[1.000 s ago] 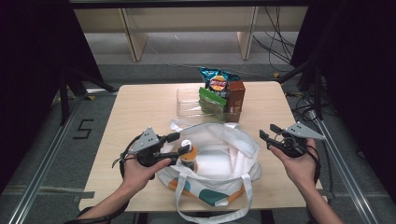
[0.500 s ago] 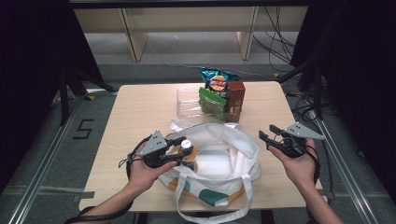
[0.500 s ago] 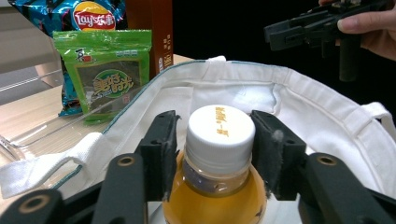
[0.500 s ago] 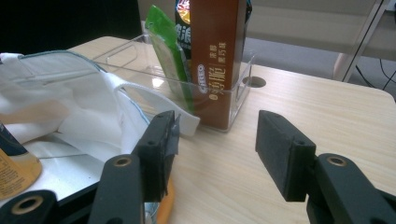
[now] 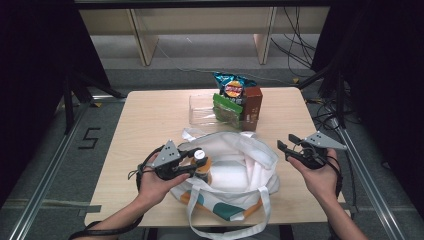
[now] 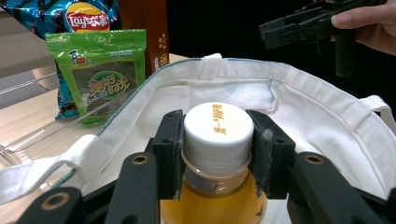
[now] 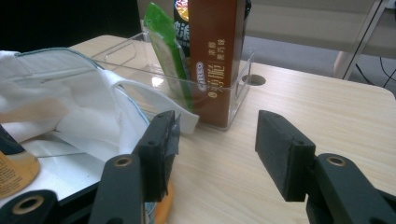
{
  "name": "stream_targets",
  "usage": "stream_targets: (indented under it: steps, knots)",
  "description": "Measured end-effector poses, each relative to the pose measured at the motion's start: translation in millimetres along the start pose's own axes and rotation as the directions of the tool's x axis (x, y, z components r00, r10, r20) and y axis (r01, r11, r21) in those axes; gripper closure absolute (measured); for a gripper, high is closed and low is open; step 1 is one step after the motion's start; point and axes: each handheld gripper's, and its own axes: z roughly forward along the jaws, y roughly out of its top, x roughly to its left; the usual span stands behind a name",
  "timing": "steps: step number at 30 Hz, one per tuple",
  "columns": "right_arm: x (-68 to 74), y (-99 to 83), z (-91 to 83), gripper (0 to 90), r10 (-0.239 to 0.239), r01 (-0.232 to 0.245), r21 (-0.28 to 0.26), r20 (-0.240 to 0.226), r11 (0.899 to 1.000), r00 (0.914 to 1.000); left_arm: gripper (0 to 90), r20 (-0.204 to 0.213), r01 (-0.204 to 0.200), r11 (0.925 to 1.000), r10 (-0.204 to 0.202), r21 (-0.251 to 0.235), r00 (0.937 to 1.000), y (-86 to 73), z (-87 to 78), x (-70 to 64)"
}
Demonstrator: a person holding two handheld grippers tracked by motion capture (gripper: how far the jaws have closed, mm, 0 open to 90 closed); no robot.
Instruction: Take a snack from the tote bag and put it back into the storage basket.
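The light wooden table (image 5: pixel 150 115) carries two containers. Near the person lies the white cloth tote bag with green and orange print (image 5: pixel 240 165), its mouth wide open. Behind it stands the clear plastic box (image 5: pixel 200 107), which holds a blue bag of crisps (image 5: pixel 231 86), a green snack packet (image 5: pixel 226 106) and a brown carton (image 5: pixel 252 102); its left part looks free.

The left gripper (image 5: pixel 192 161) is at the left rim of the bag, and its jaws are closed around the neck and white cap of a plastic bottle with orange drink (image 6: pixel 217 154). The bottle stands upright, with its lower part inside the bag.

The right gripper (image 5: pixel 289 147) hovers above the table just right of the bag. Its jaws stand wide apart and hold nothing.

I judge that the work is unpacking the bag into the box, and that three things are already there. The bottle is gripped but not yet lifted out. I cannot tell if more things stay in the bag.
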Motion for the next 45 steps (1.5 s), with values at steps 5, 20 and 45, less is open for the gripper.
stream_targets:
  steps: [5,20,45]
  knots:
    - [0.1,0.0,-0.2,48.7,0.009,-0.009,0.001,-0.001,1.0,1.0,58.3,0.004,0.011,0.9999,-0.011,-0.011,0.9999,2.4,-1.5,0.6]
    - [-3.3,1.3,0.2,48.8,-0.046,0.046,-0.019,0.001,0.999,0.999,58.3,0.017,0.017,0.9992,-0.017,-0.037,0.9997,15.9,-5.7,1.1]
    - [-0.5,0.4,-0.4,48.8,-0.018,0.018,-0.009,0.0,1.0,0.9998,58.4,0.013,0.017,0.9988,-0.017,-0.047,0.9998,34.0,-8.8,5.8]
